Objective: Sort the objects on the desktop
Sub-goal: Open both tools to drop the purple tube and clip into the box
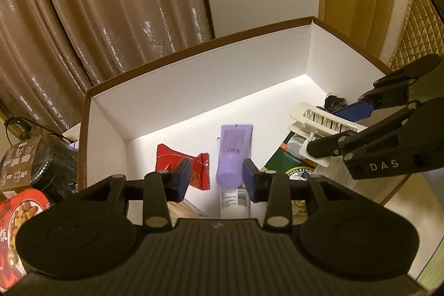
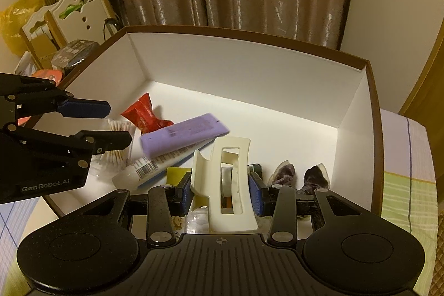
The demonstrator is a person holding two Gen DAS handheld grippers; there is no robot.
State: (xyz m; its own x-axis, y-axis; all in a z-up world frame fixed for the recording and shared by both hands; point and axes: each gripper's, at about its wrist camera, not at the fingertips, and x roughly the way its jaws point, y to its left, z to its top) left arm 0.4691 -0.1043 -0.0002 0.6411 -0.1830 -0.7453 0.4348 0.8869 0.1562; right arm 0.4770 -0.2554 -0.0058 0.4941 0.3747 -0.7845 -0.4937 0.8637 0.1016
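Fingers point(image 2: 256, 192) of my right gripper point(image 2: 222, 193) clamped the cream plastic hair claw point(image 2: 231, 179) over the brown-rimmed white box point(image 2: 249, 68), which held a lilac tube point(image 2: 184, 133) and red sachet point(image 2: 144, 115); my left gripper point(image 1: 216, 179) gaped empty.

Box point(image 2: 249, 68) far half lies bare; purple tube point(image 2: 183, 135) crowds the near floor.

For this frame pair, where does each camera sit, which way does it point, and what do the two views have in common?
Left wrist: sits on the left gripper, looking down along its open blue-padded fingers into the brown-rimmed white box; the right gripper shows at the right edge.
Right wrist: sits on the right gripper, facing into the same box; its fingers are closed on a cream plastic hair claw, with the left gripper at left.
Shared: box, lilac tube, red wrapper, hair claw.
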